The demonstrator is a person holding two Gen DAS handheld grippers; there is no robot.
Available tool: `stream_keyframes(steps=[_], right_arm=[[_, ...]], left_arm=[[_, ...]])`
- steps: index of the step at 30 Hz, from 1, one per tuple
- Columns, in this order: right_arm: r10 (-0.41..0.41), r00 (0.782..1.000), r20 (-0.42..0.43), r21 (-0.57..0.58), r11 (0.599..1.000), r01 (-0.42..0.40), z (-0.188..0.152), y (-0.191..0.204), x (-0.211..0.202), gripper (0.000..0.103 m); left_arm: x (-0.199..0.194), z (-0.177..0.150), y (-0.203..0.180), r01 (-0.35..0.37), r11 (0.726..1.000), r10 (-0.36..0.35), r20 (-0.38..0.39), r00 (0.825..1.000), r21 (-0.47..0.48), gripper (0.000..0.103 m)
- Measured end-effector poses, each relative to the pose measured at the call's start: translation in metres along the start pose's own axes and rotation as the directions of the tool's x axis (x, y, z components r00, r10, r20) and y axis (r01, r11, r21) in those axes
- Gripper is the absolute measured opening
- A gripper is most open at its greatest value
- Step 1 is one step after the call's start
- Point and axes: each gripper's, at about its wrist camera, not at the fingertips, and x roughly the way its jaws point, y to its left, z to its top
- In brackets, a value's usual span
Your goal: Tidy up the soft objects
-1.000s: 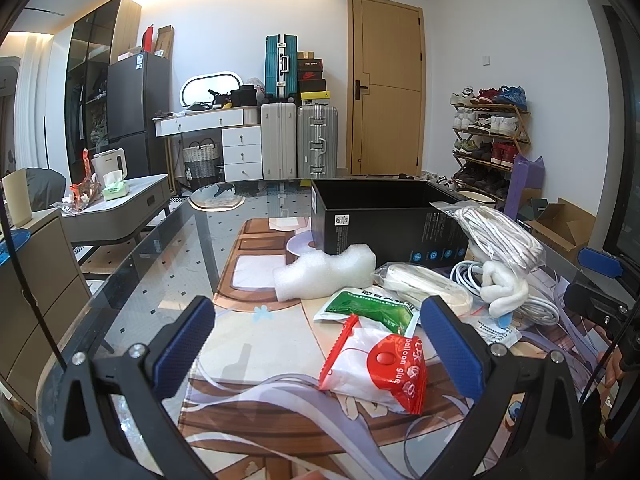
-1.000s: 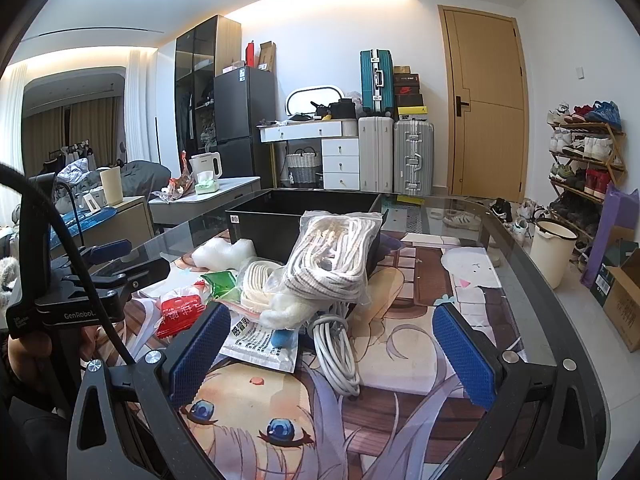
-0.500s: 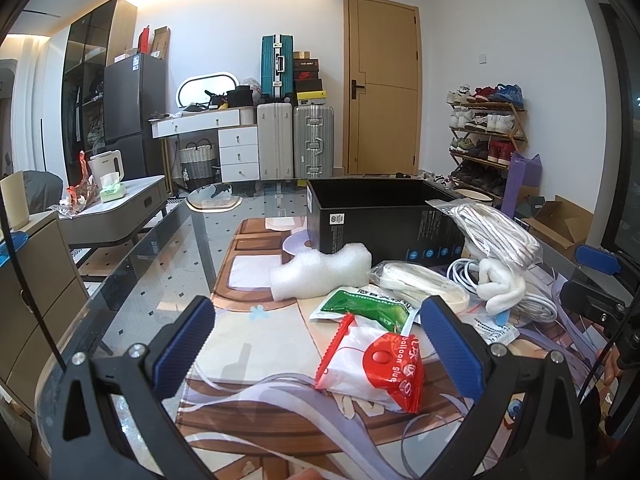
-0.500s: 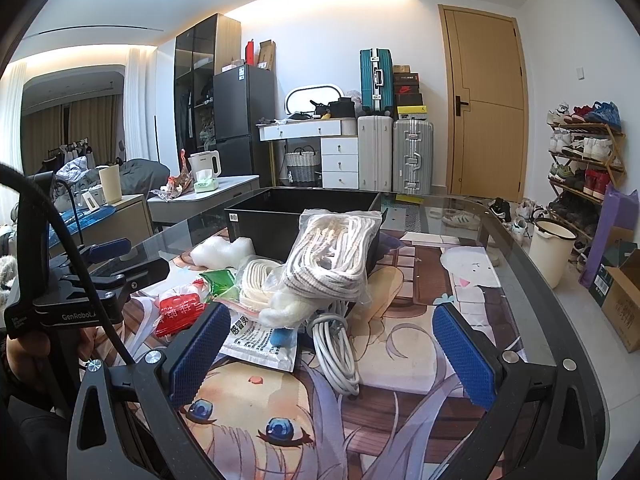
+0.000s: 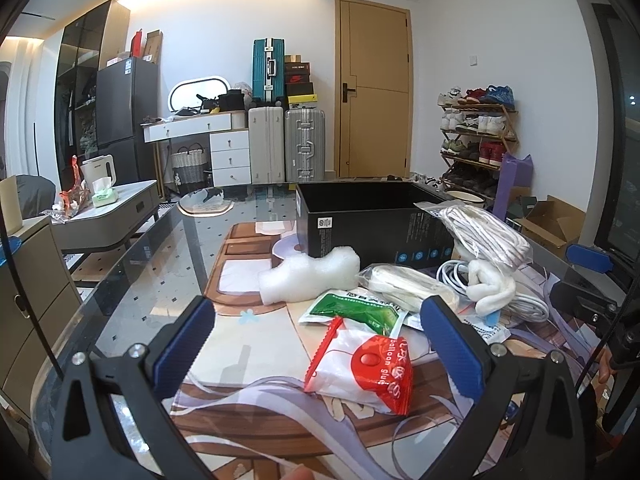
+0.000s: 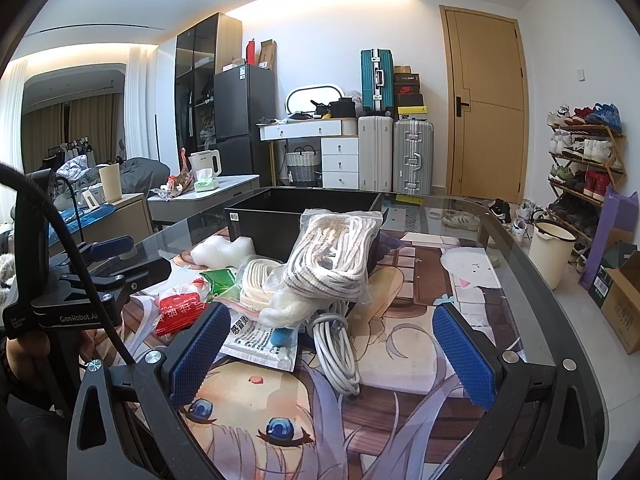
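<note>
Left gripper (image 5: 318, 338) gapes over the red-and-white packet (image 5: 362, 368), green packet (image 5: 354, 310) beyond

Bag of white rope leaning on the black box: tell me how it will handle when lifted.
The bag of rope will probably sag and shift, since the coils sit loose in thin plastic. The glossy film looks slippery. It leans on the black box, so it may slump when nudged.

Soft items lie heaped on the printed mat, all in front of an open black box (image 5: 372, 216) — its visible interior bare. Nearest it: white bubble wrap (image 5: 310, 276), lying flat. A bagged white rope bundle (image 6: 340, 256) leans against the box wall. Below it, a smaller bagged coil (image 5: 404, 286), a white cable loop (image 6: 334, 348), a green packet (image 5: 354, 308) and a red-and-white "balloon glue" pouch (image 5: 360, 368) — overlapping, unsorted.
</note>
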Motion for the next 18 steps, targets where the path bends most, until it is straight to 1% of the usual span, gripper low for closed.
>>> stream_keyframes(steps=[8,12,15,18], right_arm=[[-0.008,1.0,-0.003,-0.015,1.0,0.008,-0.002,0.0,0.001,0.103],[-0.021,1.0,-0.005,-0.019,1.0,0.021,0.0,0.0,0.001,0.103],[-0.039,0.999,-0.006,-0.042,0.998,0.038,0.003,0.0,0.001,0.103],[-0.042,0.999,-0.016,-0.038,0.998,0.042,0.009,-0.001,0.003,0.103]], left_arm=[[0.0,-0.001,-0.005,-0.008,1.0,0.008,-0.003,1.0,0.029,0.103],[0.004,0.0,-0.006,-0.036,0.998,0.037,-0.016,0.999,0.047,0.103],[0.005,0.001,-0.008,-0.023,0.998,0.024,-0.022,0.999,0.064,0.103],[0.004,0.003,-0.01,-0.021,0.995,0.022,-0.014,1.0,0.094,0.103]])
